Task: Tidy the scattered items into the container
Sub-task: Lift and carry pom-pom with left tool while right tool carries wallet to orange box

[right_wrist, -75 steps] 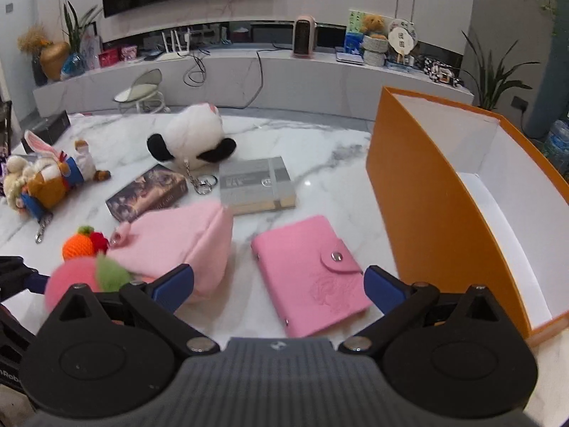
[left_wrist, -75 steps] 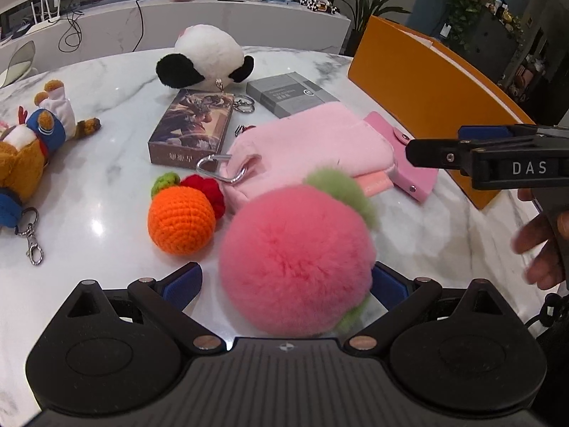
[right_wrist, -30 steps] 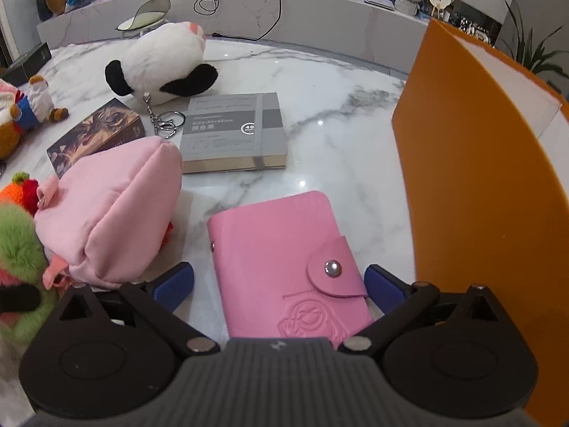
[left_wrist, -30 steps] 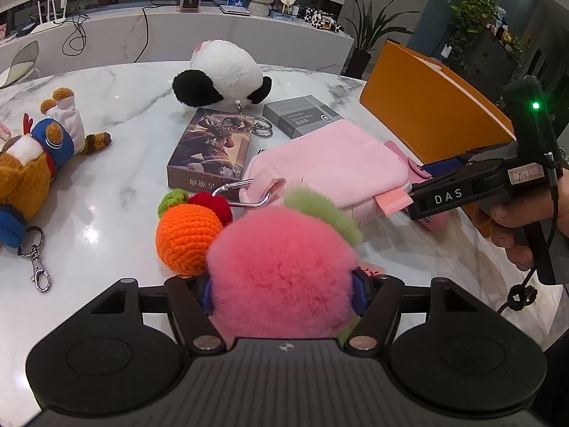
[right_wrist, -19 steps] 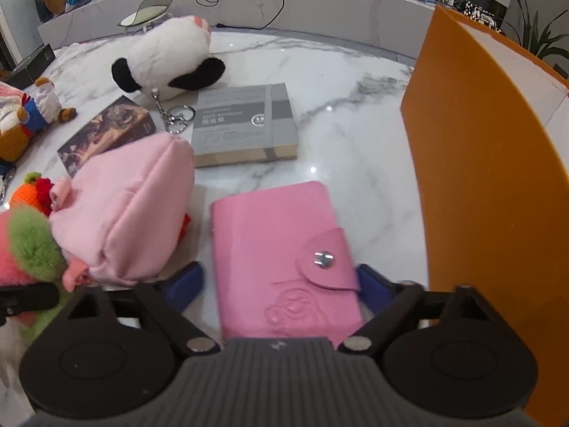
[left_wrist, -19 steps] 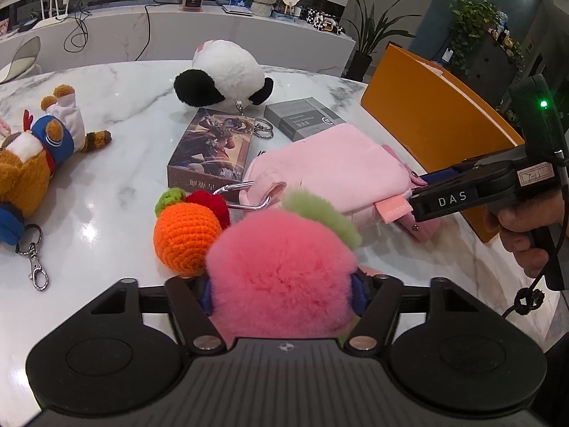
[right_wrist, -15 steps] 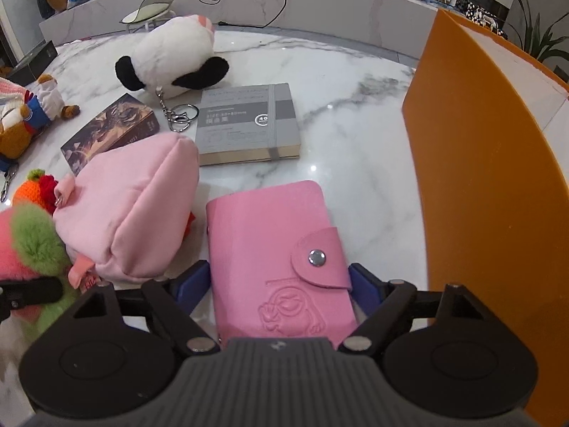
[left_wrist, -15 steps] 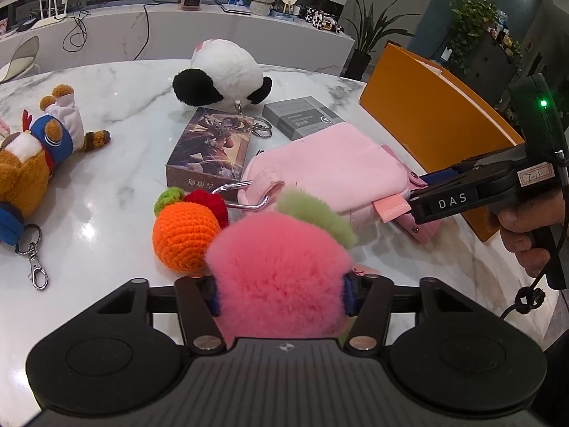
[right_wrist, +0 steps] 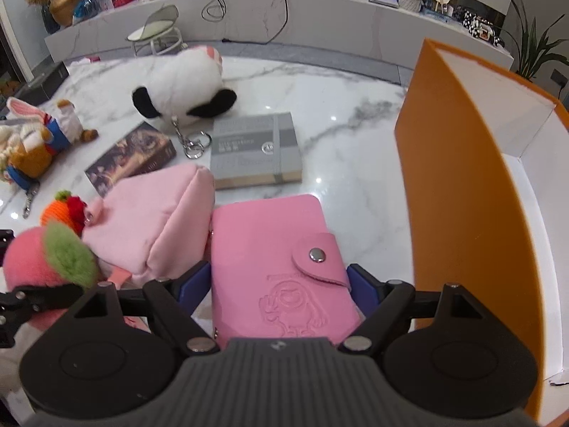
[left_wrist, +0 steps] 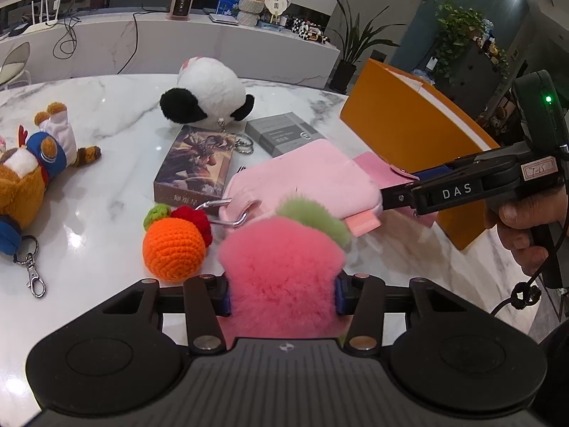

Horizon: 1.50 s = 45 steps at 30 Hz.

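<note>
Our left tongs [left_wrist: 282,297] have just closed and now pinch the pink pompom [left_wrist: 281,267] low over the counter [left_wrist: 106,192]; our right tongs [right_wrist: 279,284] have narrowed onto the pink wallet [right_wrist: 270,249] and lifted it, so both can go to the orange box [right_wrist: 458,185]. The pompom's underside is hidden, and the box floor is cut off

A: How's the light?

B: Bright indoor light from above. Small white glare spots sit on the glossy marble table [right_wrist: 355,178], and shadows under the toys are soft.

A: Sharpness?

B: Crisp in the middle. Both views bow hard at the rims, with dark corners and slight blur there.
</note>
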Tool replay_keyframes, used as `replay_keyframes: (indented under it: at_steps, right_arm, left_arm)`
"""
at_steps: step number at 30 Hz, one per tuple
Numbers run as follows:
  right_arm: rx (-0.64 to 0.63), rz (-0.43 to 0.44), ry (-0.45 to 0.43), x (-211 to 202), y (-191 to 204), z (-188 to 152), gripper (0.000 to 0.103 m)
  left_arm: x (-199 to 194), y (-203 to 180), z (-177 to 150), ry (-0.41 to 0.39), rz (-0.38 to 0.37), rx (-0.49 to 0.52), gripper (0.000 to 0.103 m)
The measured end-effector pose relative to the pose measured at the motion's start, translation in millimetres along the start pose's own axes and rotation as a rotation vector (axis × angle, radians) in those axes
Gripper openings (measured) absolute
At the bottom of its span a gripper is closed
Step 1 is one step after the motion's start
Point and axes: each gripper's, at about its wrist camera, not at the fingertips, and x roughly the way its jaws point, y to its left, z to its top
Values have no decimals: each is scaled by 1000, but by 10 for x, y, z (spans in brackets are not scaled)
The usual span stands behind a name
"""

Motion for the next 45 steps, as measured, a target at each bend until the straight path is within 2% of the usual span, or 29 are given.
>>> replay_keyframes:
  at_steps: [7,13,22,30,35,45]
  right_arm:
    - [11,5,-54,-191,-6,29,83]
    - [13,32,-98,-383,27,46,83]
    - [34,66,-163,-659,-9,37,83]
    - [60,89,-281,-1078,-159,148,83]
    - [105,49,-341,-1312,-465,215,83]
    - [154,-54,-366,-1406,-992,420,83]
  left_arm:
    - [-103,-109,87,-23,1,-21,55]
    - [-241,-340,178,-77,25,43,55]
    - [-427,-437,280,-116,56,44,55]
    - [-480,-627,482,-176,75,67,54]
    - [-415,-779,623,-202,65,73,54]
    - [-179,-967,725,-208,43,99,54]
